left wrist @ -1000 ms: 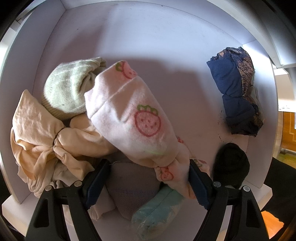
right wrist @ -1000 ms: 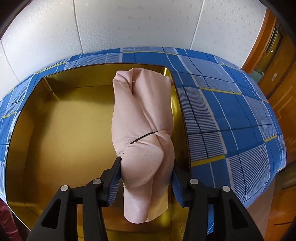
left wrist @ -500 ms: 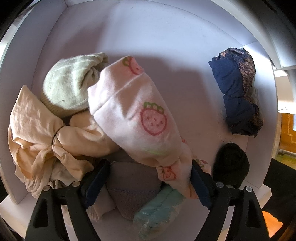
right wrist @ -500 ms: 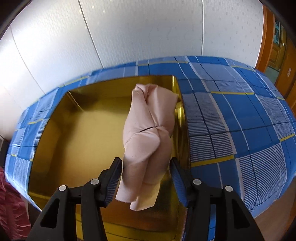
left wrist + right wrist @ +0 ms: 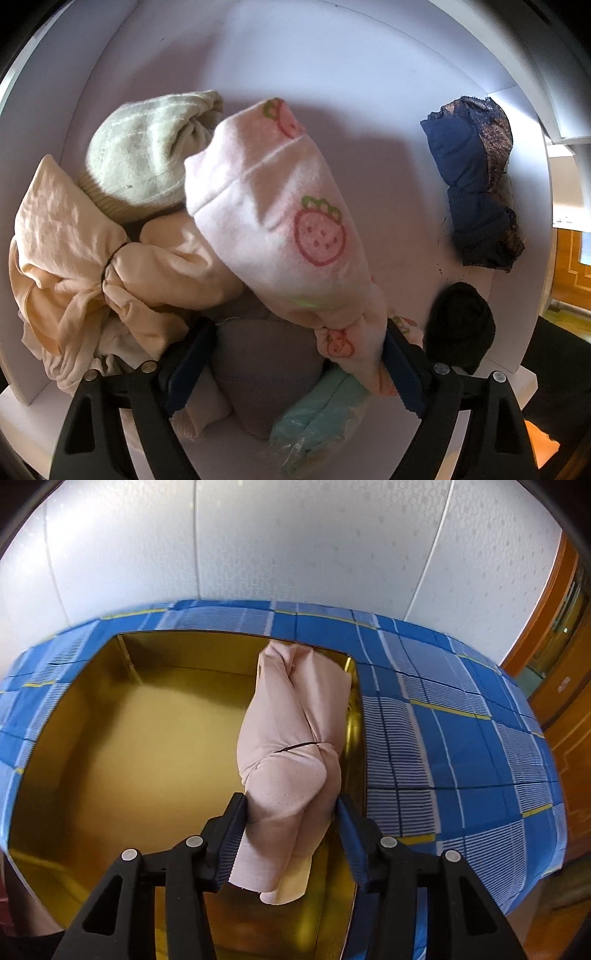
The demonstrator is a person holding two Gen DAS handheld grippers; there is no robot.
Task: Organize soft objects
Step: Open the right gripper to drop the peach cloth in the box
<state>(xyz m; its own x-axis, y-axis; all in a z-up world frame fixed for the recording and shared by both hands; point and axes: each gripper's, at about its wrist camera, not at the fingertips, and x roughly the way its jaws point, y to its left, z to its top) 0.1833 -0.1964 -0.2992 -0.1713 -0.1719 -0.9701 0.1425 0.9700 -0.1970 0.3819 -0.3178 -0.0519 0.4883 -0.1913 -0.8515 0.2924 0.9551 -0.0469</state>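
In the left wrist view, my left gripper [image 5: 295, 365] is open over a white bin [image 5: 332, 74]. A pink strawberry-print bundle [image 5: 280, 225] leans against its right finger [image 5: 400, 373]; the jaws do not clamp it. Under the gripper lie a grey bundle [image 5: 266, 362] and a mint one [image 5: 317, 417]. In the right wrist view, my right gripper [image 5: 291, 834] is shut on a pink cloth bundle [image 5: 295, 746] tied with a dark band, held above a gold box [image 5: 129, 738].
The white bin also holds a peach tied bundle [image 5: 74, 258], a pale green bundle [image 5: 147, 158], a navy lace garment [image 5: 476, 184] and a black roll [image 5: 461, 325]. The gold box sits in a blue plaid cloth [image 5: 461, 738] below a white wall [image 5: 295, 535].
My right gripper has lifted and pulled back with the pink bundle; the wall now fills more of its view. My left gripper has edged forward into the bin, and the strawberry bundle tilted slightly.
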